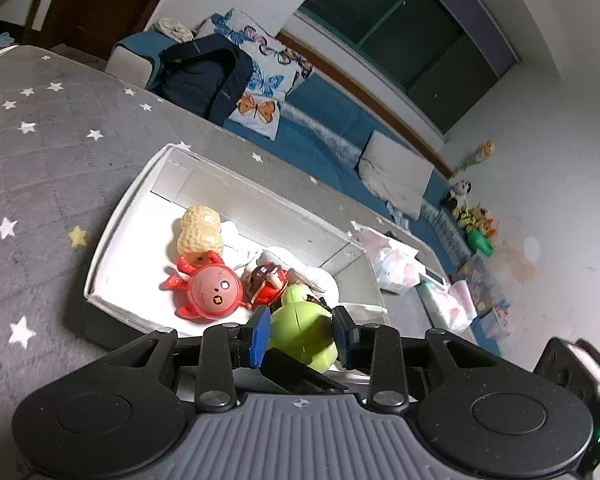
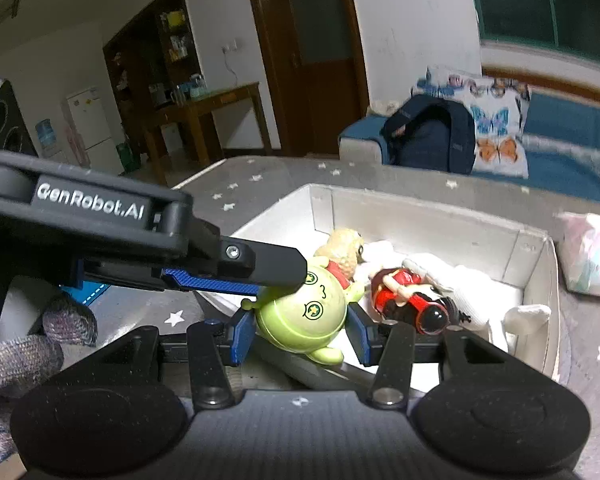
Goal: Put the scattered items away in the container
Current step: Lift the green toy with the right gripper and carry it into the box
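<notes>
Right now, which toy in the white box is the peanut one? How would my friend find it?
Look at the white box on the grey star blanket. The toys are bunched at one end, and the peanut toy sits at the edge of that bunch, just behind the red round toy. It is the only pale tan, bumpy one, shaped like a peanut shell.

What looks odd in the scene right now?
The left gripper and right gripper both seem clamped on the same green toy, above the white box's near edge. Nothing looks spilled or damaged.
</notes>
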Demonstrator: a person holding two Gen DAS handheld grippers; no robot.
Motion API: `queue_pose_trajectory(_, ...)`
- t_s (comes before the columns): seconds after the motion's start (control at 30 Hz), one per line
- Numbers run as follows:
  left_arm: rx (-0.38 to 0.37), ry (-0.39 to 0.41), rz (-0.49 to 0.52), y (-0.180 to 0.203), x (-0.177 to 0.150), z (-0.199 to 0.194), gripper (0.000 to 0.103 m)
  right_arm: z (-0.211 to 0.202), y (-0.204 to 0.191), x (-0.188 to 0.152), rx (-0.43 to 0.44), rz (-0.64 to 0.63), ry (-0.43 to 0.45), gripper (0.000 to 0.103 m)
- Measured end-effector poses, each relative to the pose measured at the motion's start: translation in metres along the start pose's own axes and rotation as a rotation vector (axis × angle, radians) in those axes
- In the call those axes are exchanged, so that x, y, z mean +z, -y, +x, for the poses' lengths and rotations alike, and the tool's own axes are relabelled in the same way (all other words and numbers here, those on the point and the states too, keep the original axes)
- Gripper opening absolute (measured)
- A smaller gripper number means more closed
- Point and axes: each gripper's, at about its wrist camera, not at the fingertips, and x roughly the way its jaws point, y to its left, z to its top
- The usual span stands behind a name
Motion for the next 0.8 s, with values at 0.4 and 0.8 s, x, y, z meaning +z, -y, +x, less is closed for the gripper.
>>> queue_pose_trajectory(0.4,0.031,-0.088,0.003,-0.005,0.011,0.035,0.036,0.032,0.04,0.013,0.057,0.116,-0.144,0.049)
queue_pose_trajectory(0.8,0.06,-0.112,0.002,-0.013,0.013,0.047,0.036,0.051,0.05,0.016,0.087,0.178,-0.232,0.049)
